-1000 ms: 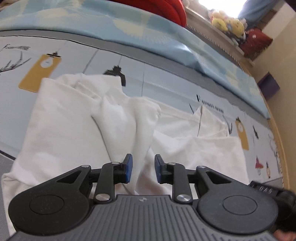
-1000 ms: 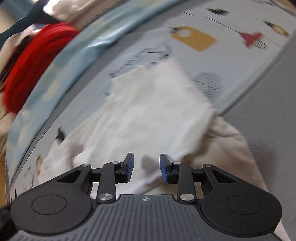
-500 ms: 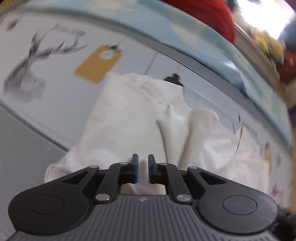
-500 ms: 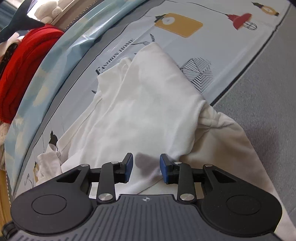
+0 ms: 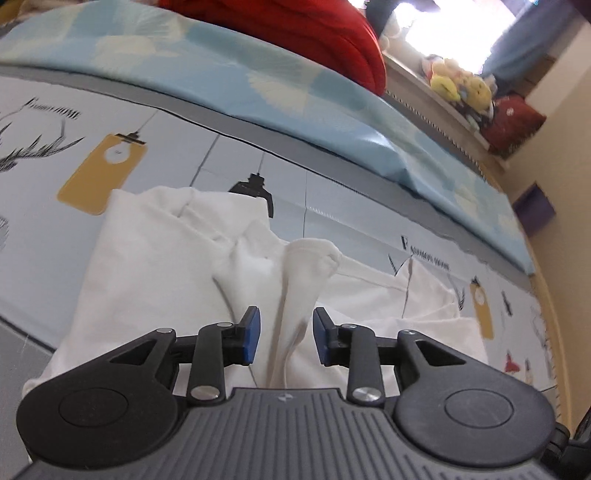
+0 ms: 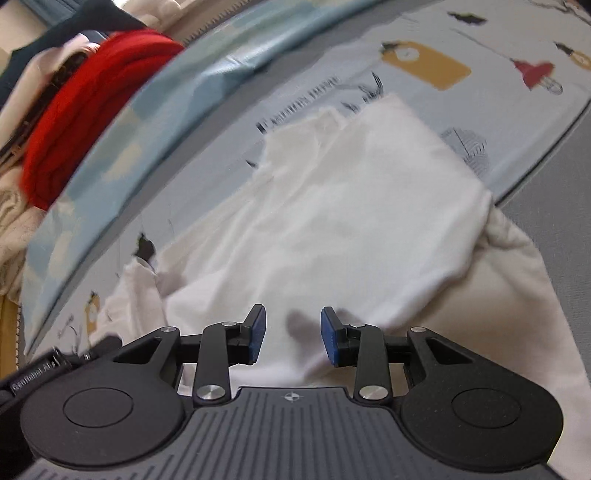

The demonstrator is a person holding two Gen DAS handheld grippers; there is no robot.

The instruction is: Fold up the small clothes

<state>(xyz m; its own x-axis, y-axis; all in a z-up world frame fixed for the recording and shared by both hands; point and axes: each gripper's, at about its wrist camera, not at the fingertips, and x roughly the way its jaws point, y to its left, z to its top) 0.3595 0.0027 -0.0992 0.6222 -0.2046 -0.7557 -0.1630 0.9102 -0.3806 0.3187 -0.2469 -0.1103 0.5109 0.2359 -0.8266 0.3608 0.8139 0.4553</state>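
A bed with a printed sheet [image 5: 332,192] and a light blue quilt [image 5: 258,85]. A bright window [image 5: 454,33] shines above a sill with plush toys [image 5: 461,88]; the wall [image 5: 569,129] is cream.

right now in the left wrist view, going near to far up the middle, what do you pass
left gripper, jaws apart → white garment → printed bedsheet with a black lamp print → grey band → light blue quilt → red fabric pile
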